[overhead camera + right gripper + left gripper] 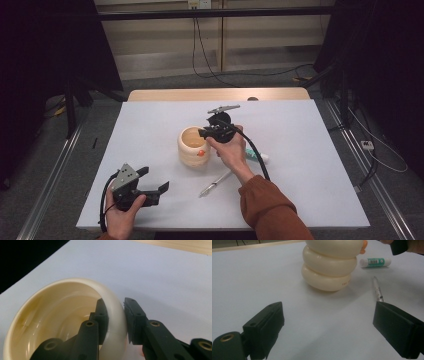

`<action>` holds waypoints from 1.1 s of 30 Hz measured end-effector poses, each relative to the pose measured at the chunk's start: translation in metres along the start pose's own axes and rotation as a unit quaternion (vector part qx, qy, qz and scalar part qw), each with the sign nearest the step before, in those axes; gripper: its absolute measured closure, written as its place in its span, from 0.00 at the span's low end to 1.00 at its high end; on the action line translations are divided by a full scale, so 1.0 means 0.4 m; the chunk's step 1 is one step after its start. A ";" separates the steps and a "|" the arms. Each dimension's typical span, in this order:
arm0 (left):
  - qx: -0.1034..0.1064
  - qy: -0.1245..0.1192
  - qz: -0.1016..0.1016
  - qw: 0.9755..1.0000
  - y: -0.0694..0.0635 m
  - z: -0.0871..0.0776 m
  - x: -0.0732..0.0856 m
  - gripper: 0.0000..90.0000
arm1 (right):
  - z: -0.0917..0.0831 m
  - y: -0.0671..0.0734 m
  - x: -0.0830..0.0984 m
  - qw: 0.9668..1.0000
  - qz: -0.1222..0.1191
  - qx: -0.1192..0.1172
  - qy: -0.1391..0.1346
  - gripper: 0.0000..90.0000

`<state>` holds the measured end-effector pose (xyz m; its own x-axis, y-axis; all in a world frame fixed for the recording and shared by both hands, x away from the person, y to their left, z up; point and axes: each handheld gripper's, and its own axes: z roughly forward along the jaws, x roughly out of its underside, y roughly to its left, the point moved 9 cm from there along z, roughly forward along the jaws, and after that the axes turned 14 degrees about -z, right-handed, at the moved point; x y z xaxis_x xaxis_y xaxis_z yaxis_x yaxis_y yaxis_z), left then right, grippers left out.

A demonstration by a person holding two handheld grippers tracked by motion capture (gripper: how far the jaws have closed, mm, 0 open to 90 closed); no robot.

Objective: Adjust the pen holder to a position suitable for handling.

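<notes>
A cream ribbed pot [192, 147] stands on the white table top, with a small orange knob [201, 152] on its side. My right gripper [203, 133] comes over its right rim. In the right gripper view the jaws [113, 302] straddle the pot's wall [117, 315], one inside and one outside, with the pads pressing on it. My left gripper [154, 180] rests at the near left, held in a hand, with its jaws wide apart and nothing between them [328, 327]. It faces the pot [329, 265] from a distance.
A silver pen [215, 184] [378, 290] lies right of the pot toward the near edge. A white and green stick [257, 157] [375, 262] lies behind the right wrist. The white board [310, 130] sits on a wooden table.
</notes>
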<state>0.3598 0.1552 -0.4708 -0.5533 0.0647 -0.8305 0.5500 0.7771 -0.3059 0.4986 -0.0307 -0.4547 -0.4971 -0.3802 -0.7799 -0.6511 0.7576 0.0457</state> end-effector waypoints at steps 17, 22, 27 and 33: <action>0.002 0.007 0.000 1.000 -0.003 0.006 0.004 0.11 | -0.001 -0.007 0.018 1.000 0.009 -0.001 0.007 0.75; 0.002 0.007 -0.001 1.000 -0.002 0.006 0.004 0.11 | -0.001 -0.008 0.010 1.000 -0.010 -0.006 -0.007 0.67; 0.002 0.008 -0.002 1.000 0.001 0.006 0.006 0.11 | -0.016 -0.016 -0.002 0.999 -0.026 -0.008 -0.025 0.44; 0.000 0.009 -0.006 1.000 0.006 0.010 0.006 0.11 | -0.040 -0.030 0.006 0.999 -0.041 -0.008 -0.026 0.15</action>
<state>0.3620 0.1548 -0.4753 -0.5716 0.0673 -0.8178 0.5434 0.7778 -0.3159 0.4963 -0.0492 -0.4472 -0.4114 -0.4133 -0.8124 -0.6981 0.7159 -0.0107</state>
